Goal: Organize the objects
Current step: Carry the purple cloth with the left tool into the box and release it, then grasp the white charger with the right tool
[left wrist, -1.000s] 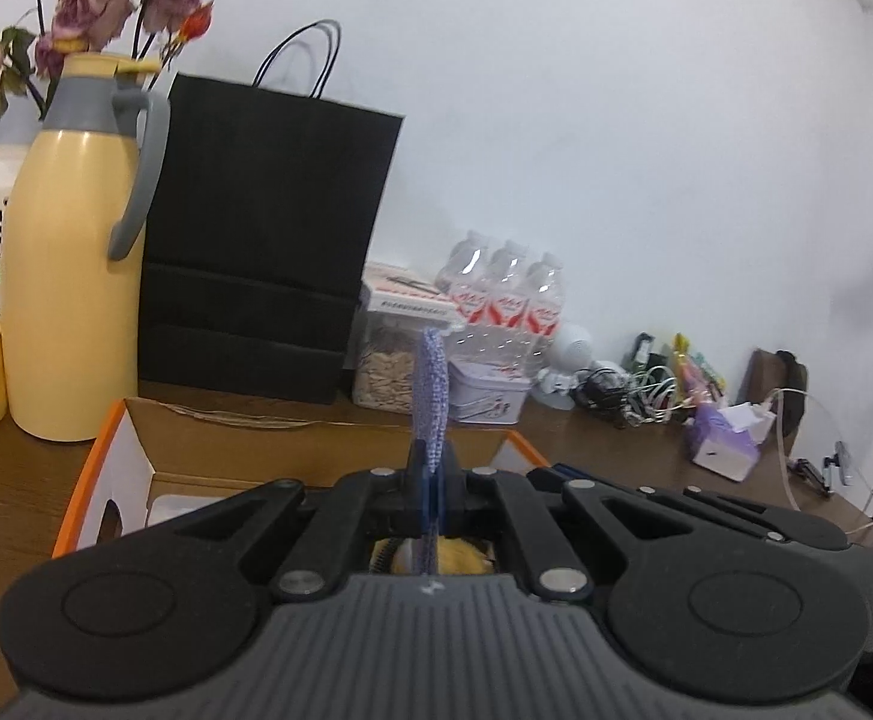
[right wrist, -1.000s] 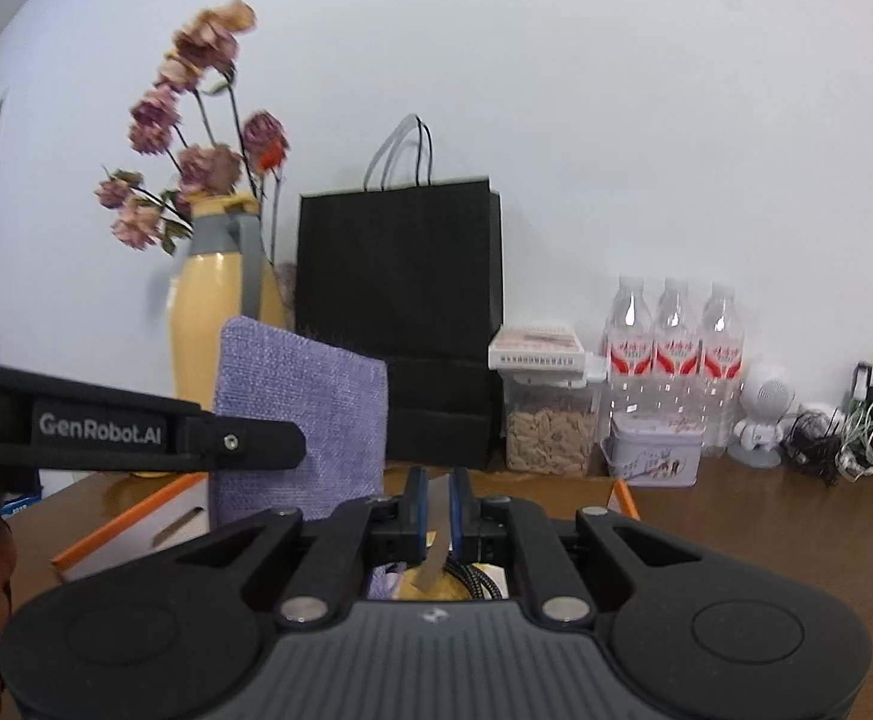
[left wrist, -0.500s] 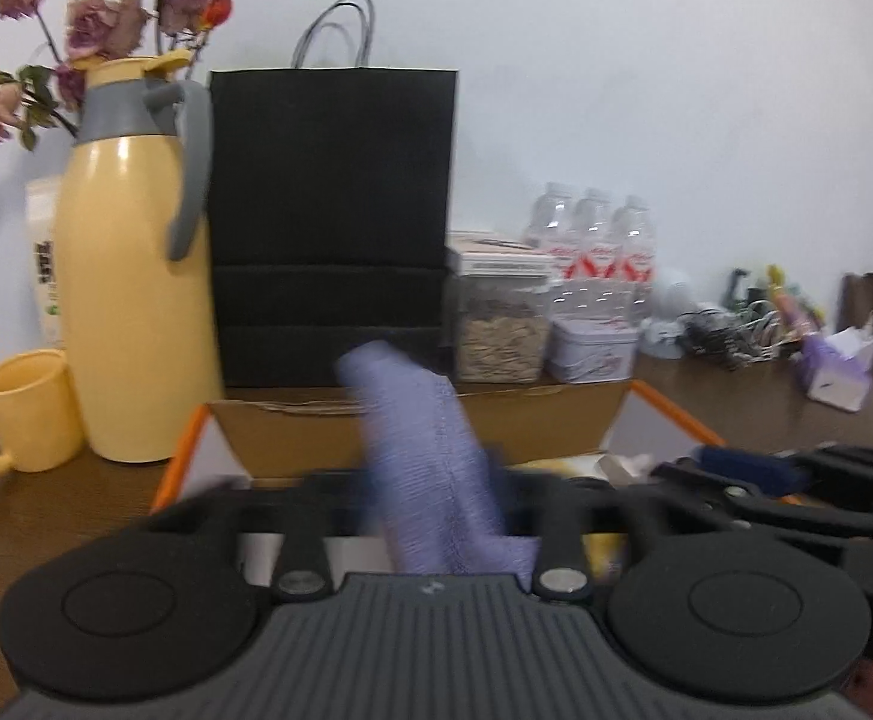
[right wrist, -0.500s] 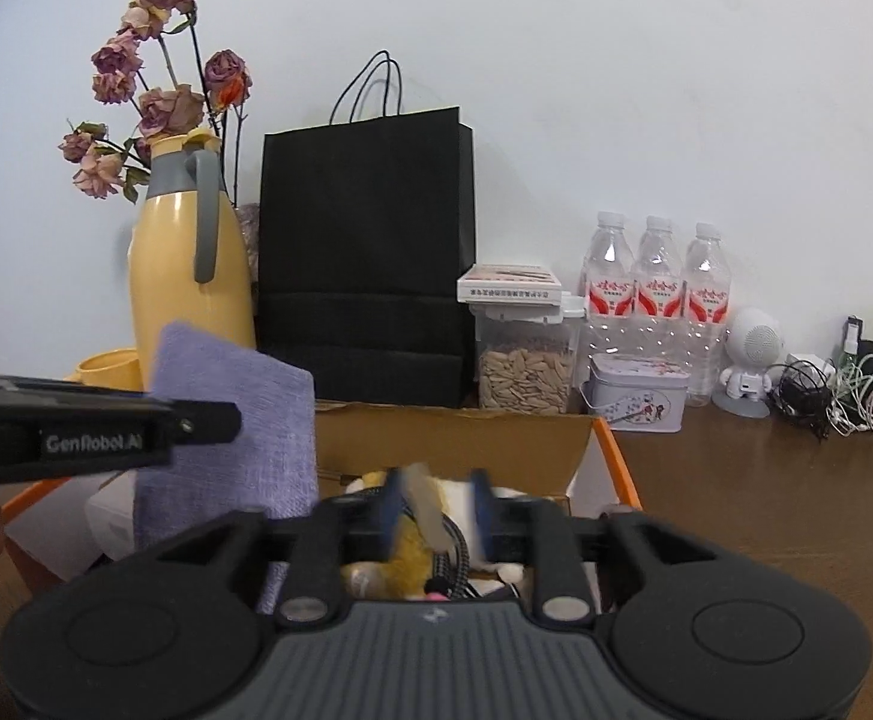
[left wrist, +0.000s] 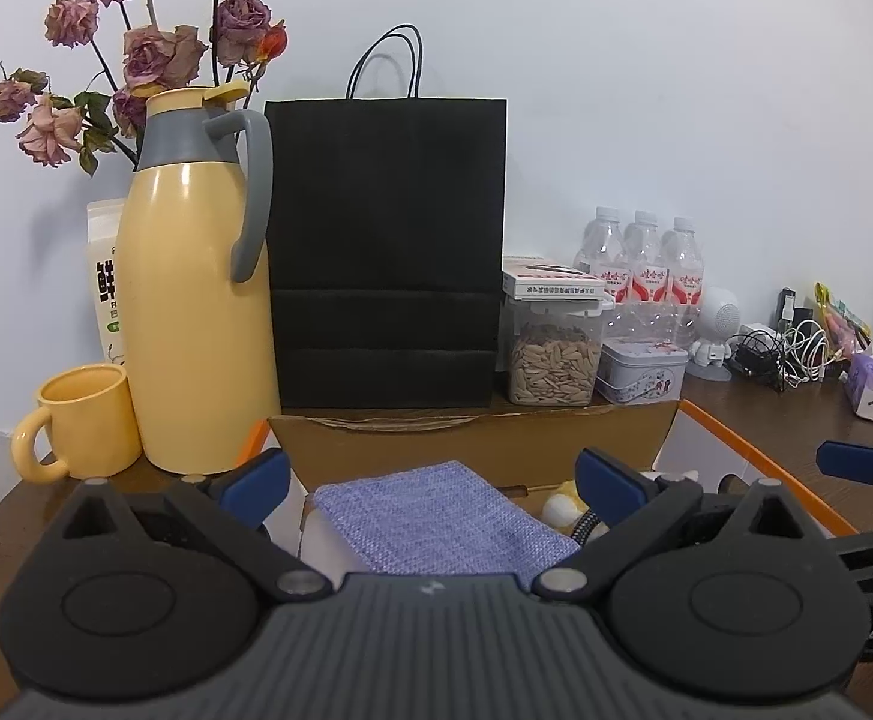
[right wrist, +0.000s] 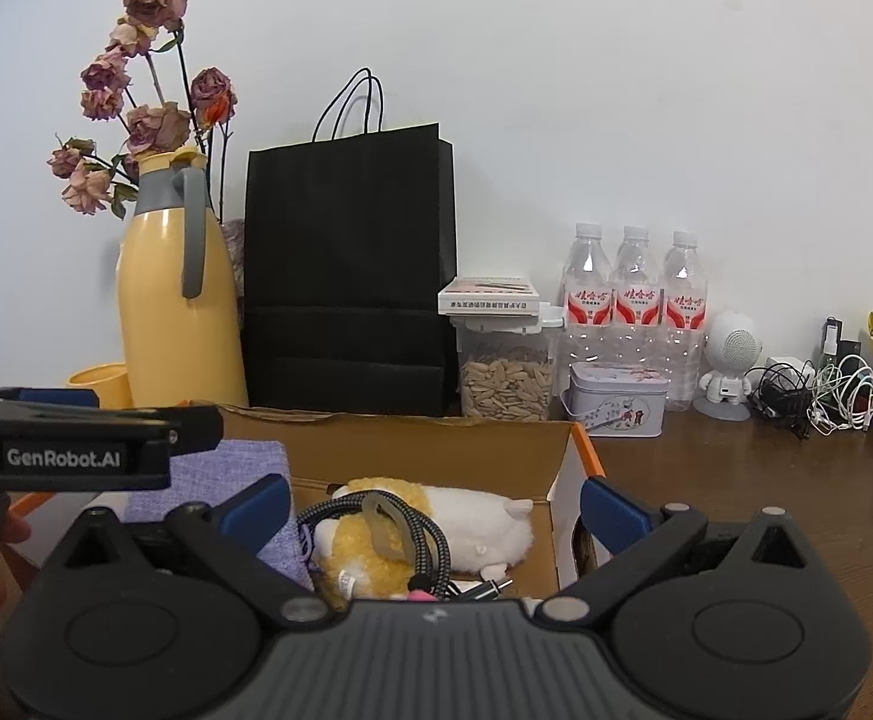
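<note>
One purple cloth pouch [left wrist: 445, 516] lies flat in the open cardboard box [left wrist: 478, 441], low centre of frame, beside one plush toy [right wrist: 436, 519] and one coiled cable [right wrist: 400, 525], evidently deposited for storage. Left gripper [left wrist: 433, 480] and right gripper [right wrist: 433, 507] both opening, jaws apart, nothing gripped. Behind: three bottles [right wrist: 634, 294], one black bag [left wrist: 385, 252].

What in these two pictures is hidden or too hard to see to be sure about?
- Bottom of the cardboard box: right wrist view, covered by the plush toy, braided cable and the gripper body.
- Near end of the purple cloth: left wrist view, behind the left hand-held gripper.
- Carton print: left wrist view, half behind the yellow jug.
- Black bag contents: its wall hides them in both views.
</note>
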A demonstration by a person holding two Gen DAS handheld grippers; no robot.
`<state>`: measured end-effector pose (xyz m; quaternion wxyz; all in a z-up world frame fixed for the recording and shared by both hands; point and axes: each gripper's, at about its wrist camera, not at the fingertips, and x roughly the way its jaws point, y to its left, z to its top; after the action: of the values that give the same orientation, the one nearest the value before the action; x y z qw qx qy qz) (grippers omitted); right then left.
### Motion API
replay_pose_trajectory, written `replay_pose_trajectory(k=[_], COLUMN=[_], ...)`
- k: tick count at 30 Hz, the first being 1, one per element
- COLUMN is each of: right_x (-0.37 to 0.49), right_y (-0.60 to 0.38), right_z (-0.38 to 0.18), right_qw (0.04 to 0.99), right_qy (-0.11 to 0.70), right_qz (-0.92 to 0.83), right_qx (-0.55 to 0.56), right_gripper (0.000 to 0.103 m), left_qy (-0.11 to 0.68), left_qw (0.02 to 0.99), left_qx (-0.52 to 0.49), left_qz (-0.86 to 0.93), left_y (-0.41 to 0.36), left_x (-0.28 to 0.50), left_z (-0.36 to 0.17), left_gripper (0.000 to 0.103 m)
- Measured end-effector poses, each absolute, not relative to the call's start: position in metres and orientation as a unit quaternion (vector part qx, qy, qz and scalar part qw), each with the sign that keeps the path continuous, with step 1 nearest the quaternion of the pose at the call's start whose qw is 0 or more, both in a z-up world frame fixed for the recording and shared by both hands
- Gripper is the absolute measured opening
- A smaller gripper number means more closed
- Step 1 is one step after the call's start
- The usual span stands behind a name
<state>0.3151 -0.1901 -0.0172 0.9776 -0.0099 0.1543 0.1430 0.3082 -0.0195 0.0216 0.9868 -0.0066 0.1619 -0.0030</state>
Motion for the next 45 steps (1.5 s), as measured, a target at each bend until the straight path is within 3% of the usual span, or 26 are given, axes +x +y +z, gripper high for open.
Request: replay_pose_trajectory(k=[20, 45], right_x=[0.266, 0.205], right_y=[-0.21, -0.232], right_z=[-0.012, -0.045], right_qw=[0.98, 0.97], right_qy=[0.129, 0.187], right_qz=[0.153, 0.148], right_qx=[-0.021, -0.044], right_gripper=[0.103, 0.103], left_qy=[0.143, 0.195], left_qw=[0.989, 0.98], left_qx=[-0.001, -0.013], left_qz=[-0.022, -0.032], left_y=[-0.016, -0.014], left_x=[0.255, 0.192], left_z=[0.015, -0.016], left_gripper=[0.103, 0.103])
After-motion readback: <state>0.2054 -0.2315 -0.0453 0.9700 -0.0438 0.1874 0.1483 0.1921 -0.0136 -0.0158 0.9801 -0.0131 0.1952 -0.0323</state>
